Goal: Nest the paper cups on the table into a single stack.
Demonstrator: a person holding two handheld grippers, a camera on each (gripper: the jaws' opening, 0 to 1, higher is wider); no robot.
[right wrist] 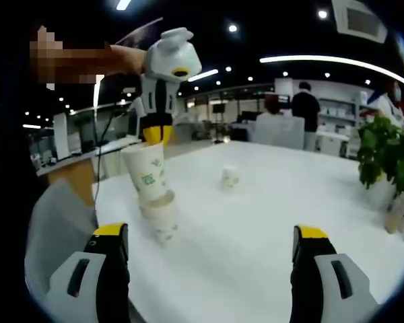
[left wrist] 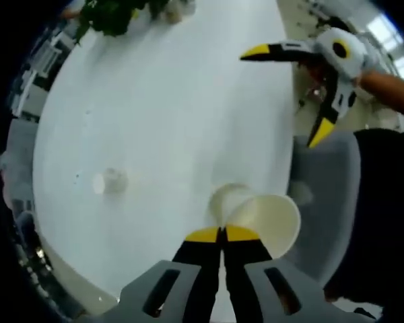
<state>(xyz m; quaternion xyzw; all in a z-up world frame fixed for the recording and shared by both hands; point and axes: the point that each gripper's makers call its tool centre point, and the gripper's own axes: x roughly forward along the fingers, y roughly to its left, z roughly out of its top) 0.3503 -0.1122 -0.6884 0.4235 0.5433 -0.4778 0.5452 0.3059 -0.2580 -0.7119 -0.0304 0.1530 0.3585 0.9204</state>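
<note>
The white counter [left wrist: 168, 114] is the largest thing, a long oval top with a potted plant [right wrist: 387, 151] at one far corner. A grey chair [left wrist: 330, 195] stands against the counter's near edge, beside where the cups are.

In the right gripper view, the left claw [right wrist: 156, 138] hangs from above with its yellow tips together, clamped on the rim of a held paper cup [right wrist: 147, 171]. This cup is tilted and sits just over a lower paper cup [right wrist: 160, 215] that stands near the counter's edge; its base seems to be inside the lower cup's mouth, though how deep cannot be told. The left gripper view looks down into both mouths, side by side right at the pinched tips.

The right claw [right wrist: 209, 245] stands wide apart with nothing between its jaws, its tips near the counter on either side of the pair. From the left gripper view it [left wrist: 303, 94] hangs over the counter's edge, also spread.

A small paper cup [right wrist: 229, 177] stands alone toward the middle of the counter, well apart from the others.
</note>
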